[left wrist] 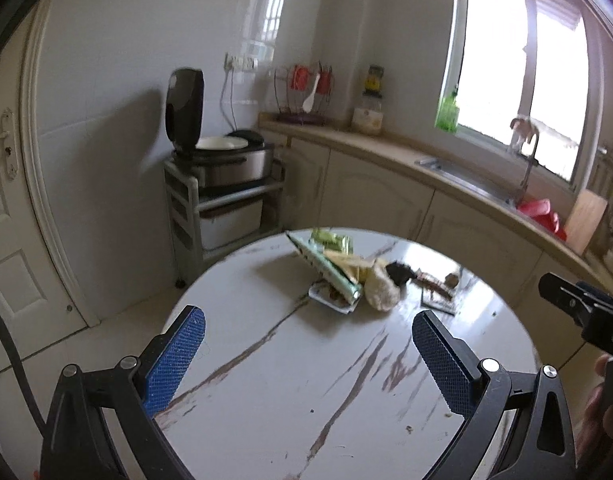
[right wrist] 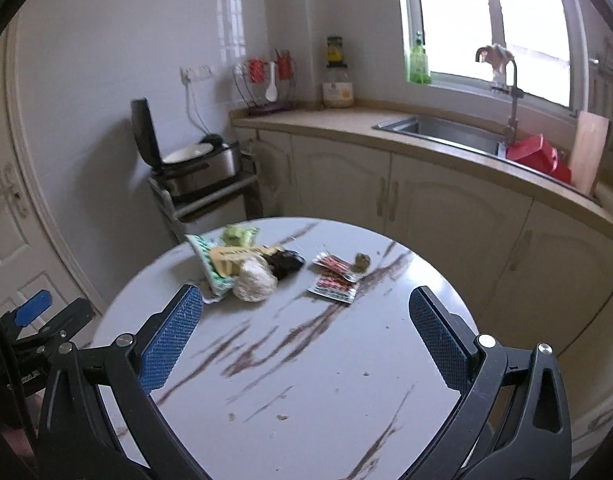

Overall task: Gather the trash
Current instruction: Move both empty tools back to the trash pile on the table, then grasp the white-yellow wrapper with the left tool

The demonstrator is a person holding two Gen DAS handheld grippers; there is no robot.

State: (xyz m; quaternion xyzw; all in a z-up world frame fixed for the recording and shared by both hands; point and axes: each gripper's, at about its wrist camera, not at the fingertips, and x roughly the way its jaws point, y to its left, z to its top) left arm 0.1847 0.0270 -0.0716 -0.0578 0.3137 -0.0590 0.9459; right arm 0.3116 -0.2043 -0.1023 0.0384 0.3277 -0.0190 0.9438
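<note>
Both grippers, left (left wrist: 308, 354) and right (right wrist: 306, 338), spread wide, empty, hovering above table (right wrist: 306, 380), trash pile (right wrist: 246, 268) at far edge

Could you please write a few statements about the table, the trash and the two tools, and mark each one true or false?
1. Both tools are open and hold nothing: the left tool and the right tool. True.
2. The trash pile lies on the floor. False: it lies on the round marble-patterned table.
3. Two red-printed flat packets lie to the right of the pile, apart from it. True.
4. The rice cooker has its lid shut. False: the lid stands open.
5. A green bottle stands on the window sill. True.
</note>
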